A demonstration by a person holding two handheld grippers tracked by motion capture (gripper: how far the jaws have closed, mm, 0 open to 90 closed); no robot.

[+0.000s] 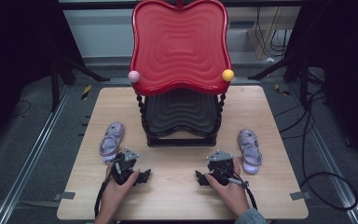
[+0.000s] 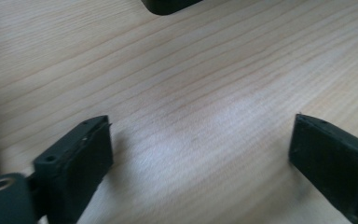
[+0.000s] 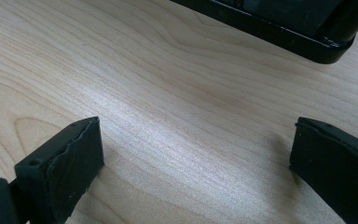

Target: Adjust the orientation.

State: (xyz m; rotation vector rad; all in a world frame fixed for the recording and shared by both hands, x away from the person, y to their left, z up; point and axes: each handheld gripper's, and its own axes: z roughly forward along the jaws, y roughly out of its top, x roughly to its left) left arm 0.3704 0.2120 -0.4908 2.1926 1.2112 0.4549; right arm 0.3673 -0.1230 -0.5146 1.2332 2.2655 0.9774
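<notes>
Light wooden counter (image 1: 182, 196) carrying a two-tier stand (image 1: 181, 70) at its far middle, one lilac sandal (image 1: 111, 141) left, another sandal (image 1: 250, 150) right, both tools resting near.

Lilac sandals (image 1: 111, 141), red rippled tray (image 1: 179, 44), pale wood table (image 1: 177, 196)

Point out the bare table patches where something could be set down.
Free: the strip along the near edge of the wooden table, and the stretch between the left gripper and right gripper. Crowded: the middle, under the two-tier rack, and beside each sandal.
</notes>
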